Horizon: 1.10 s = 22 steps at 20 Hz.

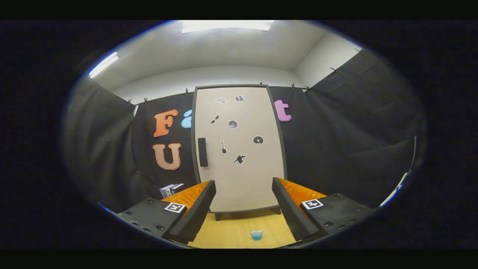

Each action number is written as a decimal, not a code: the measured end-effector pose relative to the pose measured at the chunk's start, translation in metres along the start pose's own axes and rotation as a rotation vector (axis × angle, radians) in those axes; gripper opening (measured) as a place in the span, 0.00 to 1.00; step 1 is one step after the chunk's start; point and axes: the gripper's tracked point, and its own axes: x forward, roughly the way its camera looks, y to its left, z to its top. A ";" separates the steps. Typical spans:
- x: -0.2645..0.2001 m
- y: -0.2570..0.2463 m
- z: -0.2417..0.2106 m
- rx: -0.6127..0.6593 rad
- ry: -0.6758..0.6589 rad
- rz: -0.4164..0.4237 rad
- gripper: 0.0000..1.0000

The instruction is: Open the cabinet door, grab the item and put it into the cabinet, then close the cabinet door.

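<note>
The gripper (243, 209) is held with its jaws spread wide and nothing between them, aimed at the cabinet (239, 149) standing on the wooden table (231, 231). The cabinet door (246, 179) is closed; its dark handle (202, 151) runs upright near the door's left edge and looks like the place to hook or pinch, and the door should swing lightly. The item, a small blue cup (256, 235), sits on the table between the fingers and in front of the cabinet. It looks like thin plastic, probably light and easily squashed, so a gentle grip across its walls suits it
</note>
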 end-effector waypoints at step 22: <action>0.273 0.146 0.027 -0.148 0.040 0.279 0.97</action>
